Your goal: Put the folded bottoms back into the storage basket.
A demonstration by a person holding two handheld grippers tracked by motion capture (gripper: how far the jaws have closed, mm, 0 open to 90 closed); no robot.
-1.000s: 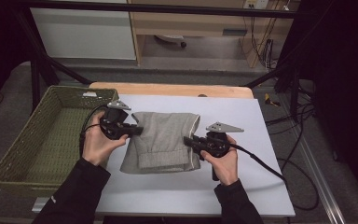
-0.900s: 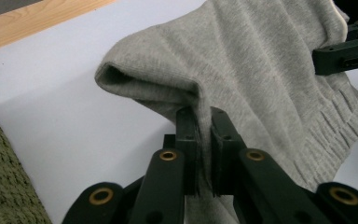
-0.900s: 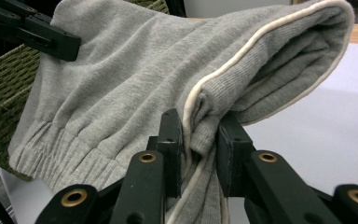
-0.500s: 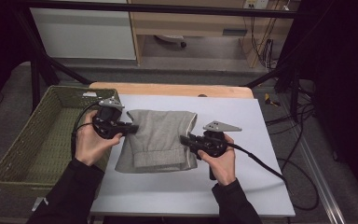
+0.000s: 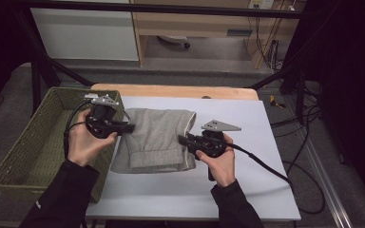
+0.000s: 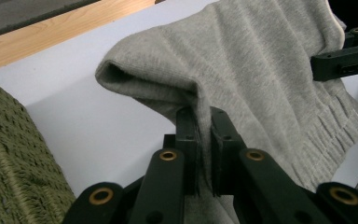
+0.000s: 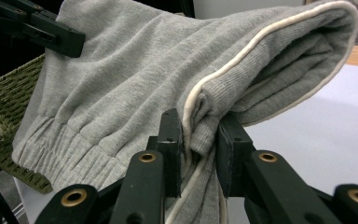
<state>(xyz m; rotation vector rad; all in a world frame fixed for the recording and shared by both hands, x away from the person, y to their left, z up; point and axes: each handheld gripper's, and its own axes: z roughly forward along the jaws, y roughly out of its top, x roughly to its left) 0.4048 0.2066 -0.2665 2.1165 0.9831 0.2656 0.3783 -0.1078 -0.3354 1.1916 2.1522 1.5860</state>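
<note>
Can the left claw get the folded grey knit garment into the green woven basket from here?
Probably yes. The left claw, shut on the folded grey knit garment, sits right at the green woven basket rim, with nothing between. The right claw grips the opposite edge and must follow or release.

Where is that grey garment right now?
In the high view, the grey garment hangs mid-table between the left hand-held gripper and right hand-held gripper, beside the green basket.

Black sleeves; black tongs (image 5: 132,128) w/ brass rivets, grey plates, black trailing cables.
</note>
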